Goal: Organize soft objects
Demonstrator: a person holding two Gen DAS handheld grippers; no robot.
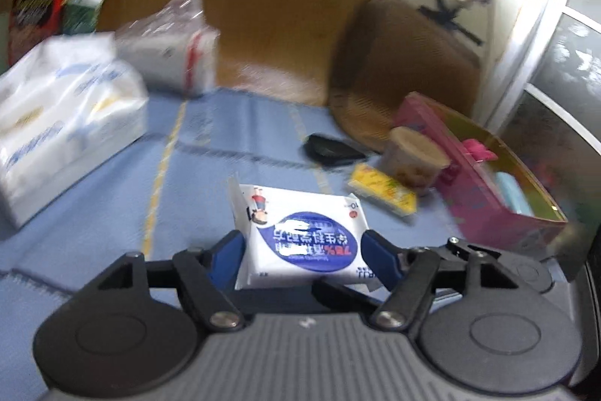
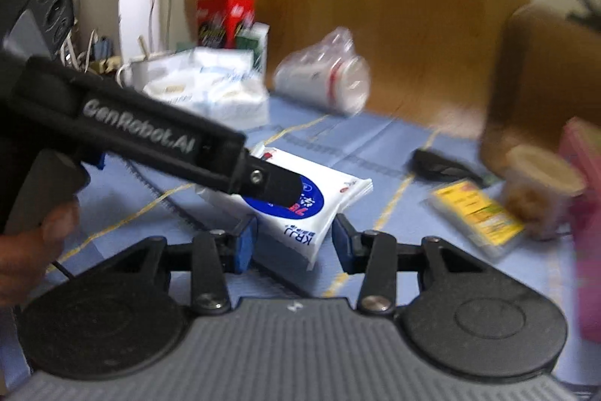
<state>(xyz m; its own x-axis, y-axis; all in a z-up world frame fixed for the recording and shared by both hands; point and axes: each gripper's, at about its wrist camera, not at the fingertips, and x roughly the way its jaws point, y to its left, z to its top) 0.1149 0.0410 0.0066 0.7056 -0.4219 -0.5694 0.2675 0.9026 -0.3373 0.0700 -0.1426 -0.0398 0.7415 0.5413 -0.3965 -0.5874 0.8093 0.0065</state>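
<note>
The left gripper (image 1: 302,247) has its blue pads squeezing the wet-wipe pack (image 1: 300,232) mid blue cloth (image 1: 112,194). The right gripper (image 2: 295,237) is spread wide, empty, straddling its near corner. Soft pack could buckle and slip; the two grippers may collide.

Open cloth mid-table, clutter at both sides

Bare blue cloth (image 1: 112,198) lies between tissue pack (image 1: 56,123) left and jar (image 1: 415,156), pink box (image 1: 484,213) right.
</note>
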